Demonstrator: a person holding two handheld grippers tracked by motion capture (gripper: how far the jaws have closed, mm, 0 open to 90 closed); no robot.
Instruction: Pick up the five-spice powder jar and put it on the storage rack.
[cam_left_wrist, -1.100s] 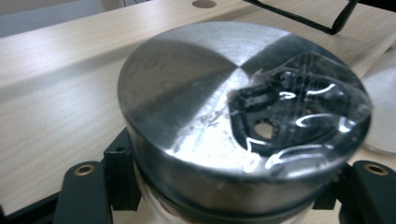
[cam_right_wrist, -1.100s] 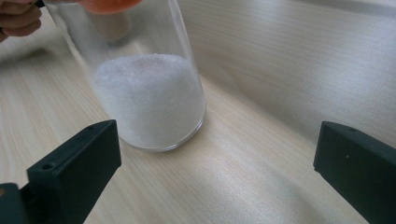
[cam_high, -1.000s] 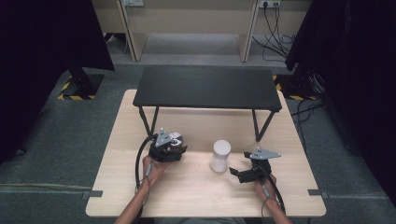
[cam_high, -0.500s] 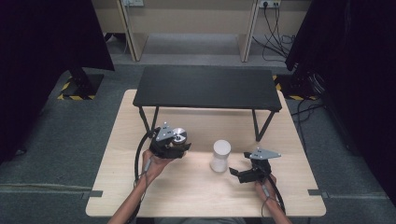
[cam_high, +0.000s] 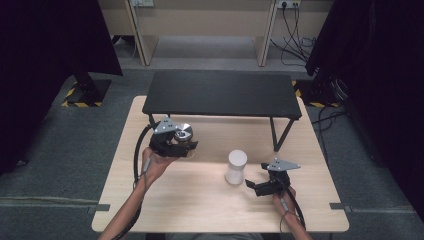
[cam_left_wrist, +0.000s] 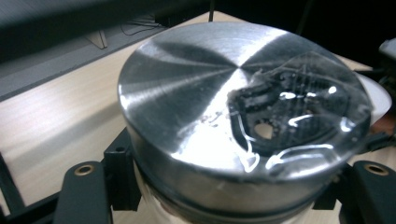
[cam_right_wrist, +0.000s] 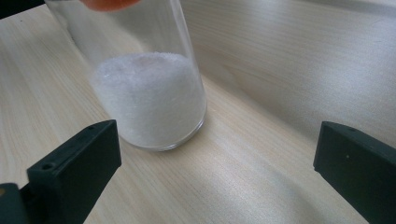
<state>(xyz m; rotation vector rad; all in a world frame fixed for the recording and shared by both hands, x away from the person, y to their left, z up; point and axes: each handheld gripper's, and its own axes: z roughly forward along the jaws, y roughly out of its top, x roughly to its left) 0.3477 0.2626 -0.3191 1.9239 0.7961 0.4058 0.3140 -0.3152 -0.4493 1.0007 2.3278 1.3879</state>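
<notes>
On the wooden table (cam_high: 200, 200), before the black shelf (cam_high: 222, 93), my left gripper (cam_high: 172, 142) clamps a metal lid (cam_left_wrist: 238, 107); my right gripper (cam_high: 257, 187) is wide open beside the glass jar (cam_high: 235, 167).

Left gripper view: steel lid (cam_left_wrist: 243, 116) hides the body of the jar under it; bottom edge of the picture cuts off the lid's lower rim. Smeared patch on lid surface, nature not discernible. Right gripper view: glass jar (cam_right_wrist: 149, 98) cut off by the top edge, upper part unseen; orange blur at the top edge unidentifiable. High view: left tongs (cam_high: 186, 145) too small to judge jaw contact.
</notes>
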